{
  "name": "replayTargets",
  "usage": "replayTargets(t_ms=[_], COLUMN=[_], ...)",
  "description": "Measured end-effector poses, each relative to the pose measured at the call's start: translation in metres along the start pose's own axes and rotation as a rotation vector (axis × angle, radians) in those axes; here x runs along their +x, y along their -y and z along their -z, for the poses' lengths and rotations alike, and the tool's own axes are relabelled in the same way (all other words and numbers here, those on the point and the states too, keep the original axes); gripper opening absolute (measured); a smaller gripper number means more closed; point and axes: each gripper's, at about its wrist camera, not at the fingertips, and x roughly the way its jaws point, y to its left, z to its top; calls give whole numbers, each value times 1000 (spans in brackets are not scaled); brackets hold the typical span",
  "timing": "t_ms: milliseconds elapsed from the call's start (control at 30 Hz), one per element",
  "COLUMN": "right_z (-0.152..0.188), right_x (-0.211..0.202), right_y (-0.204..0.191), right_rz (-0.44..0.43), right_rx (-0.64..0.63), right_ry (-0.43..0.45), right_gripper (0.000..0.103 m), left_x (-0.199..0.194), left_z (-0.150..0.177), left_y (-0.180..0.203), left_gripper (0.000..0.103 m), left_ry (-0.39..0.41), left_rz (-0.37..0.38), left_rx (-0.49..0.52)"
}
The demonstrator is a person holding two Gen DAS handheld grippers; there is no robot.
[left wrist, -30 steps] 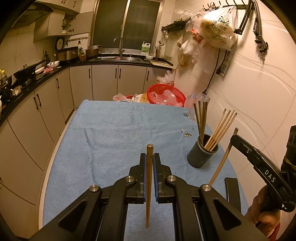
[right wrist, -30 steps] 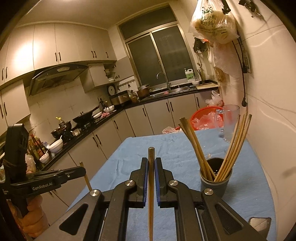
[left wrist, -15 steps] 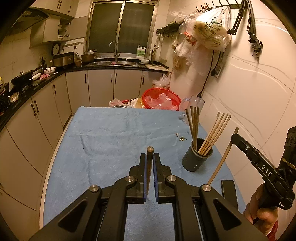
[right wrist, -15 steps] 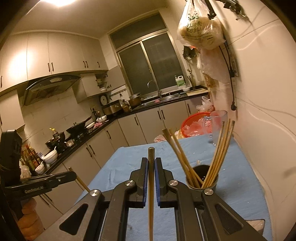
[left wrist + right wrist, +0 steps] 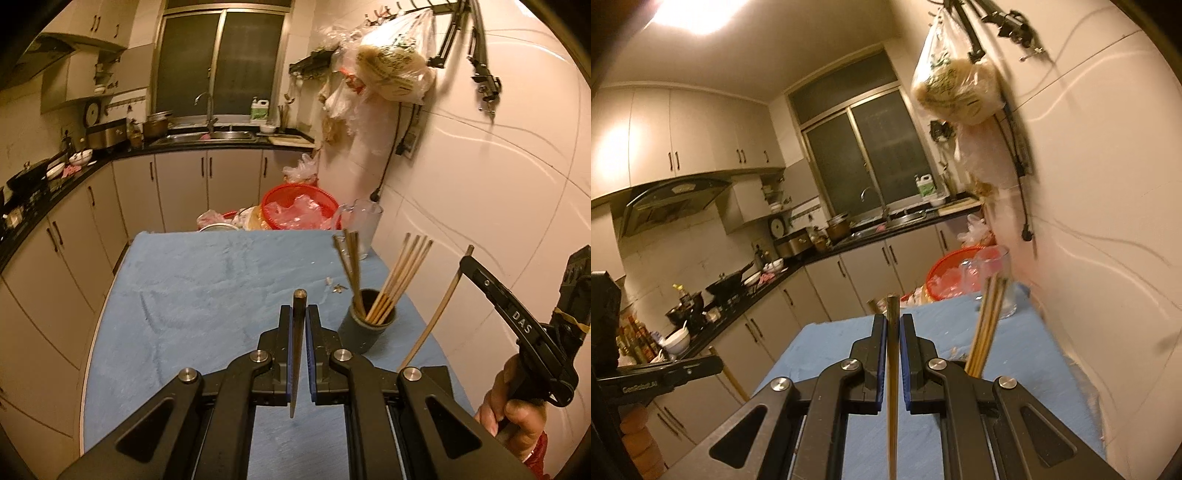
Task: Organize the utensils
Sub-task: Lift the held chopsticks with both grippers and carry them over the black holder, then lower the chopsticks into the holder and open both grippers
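- Between your left gripper's (image 5: 299,319) pads, one dark chopstick (image 5: 296,354) is clamped upright.
- Ahead-right of it stands the holder (image 5: 367,325) with chopsticks.
- Your right gripper (image 5: 893,332) pinches another chopstick (image 5: 892,387), holder just right.

White letters "DAS" run along the black arm of the right tongs (image 5: 468,253). "GenRobot.AI" stands in white on the black arm of the left tongs (image 5: 714,363). Print on the hanging clear plastic bag (image 5: 955,88) is illegible.
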Motion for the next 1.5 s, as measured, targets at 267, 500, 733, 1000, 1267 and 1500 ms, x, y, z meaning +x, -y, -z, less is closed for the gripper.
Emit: replayTargets(t_ms=[267,500,733,1000,1267,1500], right_z=[-27,-54,-76,-76,-48,-24], right_x=[-8,-3,17,53,78,88], right_y=[19,33,50,67,75,76], right_rz=[36,52,70,95,105,101], right_rx=[22,40,61,57,34,31], right_ry=[75,116,136,117,52,-4], right_gripper=[7,8,8,8,8,8], left_x=[-6,3,20,68,106,113], left_z=[-32,-68,-96,-104,-77,-54], left_y=[34,62,86,99,94,84], left_gripper=[7,7,7,7,7,7], left_ry=[42,64,79,37,-43,-69], left_rz=[51,83,103,116,113,100], left_rx=[37,53,72,59,55,60])
